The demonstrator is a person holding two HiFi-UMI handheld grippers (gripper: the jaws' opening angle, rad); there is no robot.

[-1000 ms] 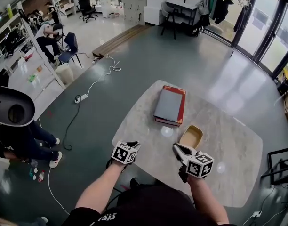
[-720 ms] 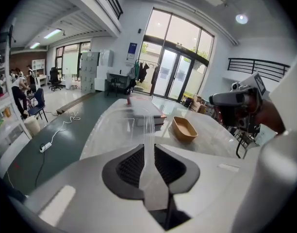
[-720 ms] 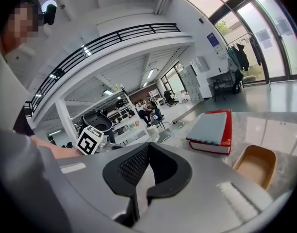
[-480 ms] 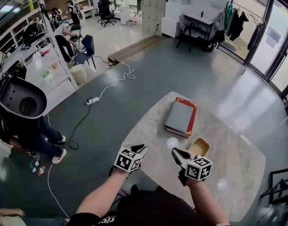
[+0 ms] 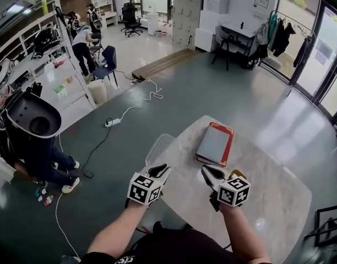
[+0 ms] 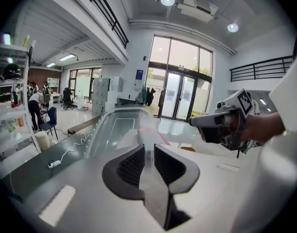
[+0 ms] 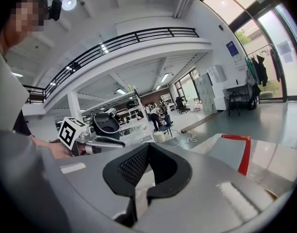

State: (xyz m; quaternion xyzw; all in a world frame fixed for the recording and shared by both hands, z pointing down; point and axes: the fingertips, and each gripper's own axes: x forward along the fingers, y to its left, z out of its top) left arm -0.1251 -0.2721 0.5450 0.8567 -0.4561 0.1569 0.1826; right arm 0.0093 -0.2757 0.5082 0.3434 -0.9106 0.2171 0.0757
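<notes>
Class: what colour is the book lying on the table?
Grey-blue book with red edging; shows best in the head view.

Clear plastic tray [image 5: 159,146], see-through, rectangular with rounded corners, near edge pinched in the left hand-held gripper [image 5: 159,170], held roughly level over the worktop's [image 5: 267,186] left edge
</notes>
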